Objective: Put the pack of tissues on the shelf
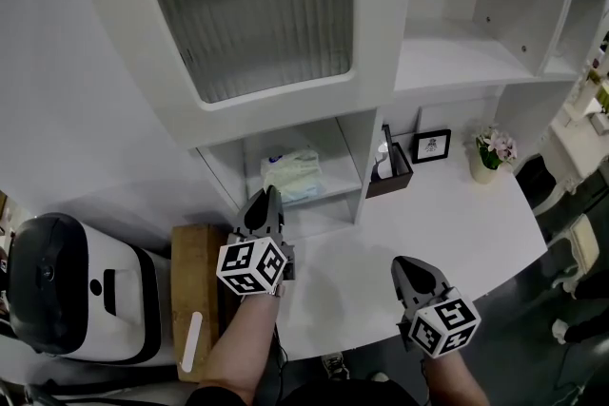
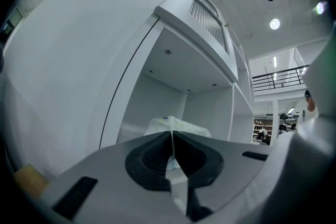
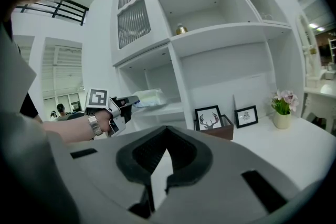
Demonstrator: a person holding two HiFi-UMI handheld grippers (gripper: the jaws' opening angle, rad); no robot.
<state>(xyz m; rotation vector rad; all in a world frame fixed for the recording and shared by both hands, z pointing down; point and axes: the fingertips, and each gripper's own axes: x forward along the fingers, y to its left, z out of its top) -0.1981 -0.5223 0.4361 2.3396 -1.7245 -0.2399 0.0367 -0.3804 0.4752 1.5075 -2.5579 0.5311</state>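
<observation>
The pale green-white pack of tissues [image 1: 293, 172] lies on the low shelf [image 1: 319, 195] of the white cabinet, under the ribbed glass door. My left gripper [image 1: 266, 197] points into that compartment, just in front of the pack, with its jaws shut and nothing between them. In the left gripper view the pack [image 2: 178, 126] shows beyond the closed tips of the left gripper [image 2: 171, 136]. My right gripper [image 1: 411, 269] hangs over the white desk, shut and empty. The right gripper view shows the right gripper [image 3: 167, 131], the left gripper [image 3: 131, 102] and the pack [image 3: 148, 98] on the shelf.
A brown box [image 1: 390, 174] with a deer picture, a small framed picture [image 1: 431, 145] and a flower pot [image 1: 493, 152] stand at the back of the desk [image 1: 447, 223]. A wooden stand [image 1: 198, 290] and a white-and-black machine [image 1: 67, 295] sit at the left.
</observation>
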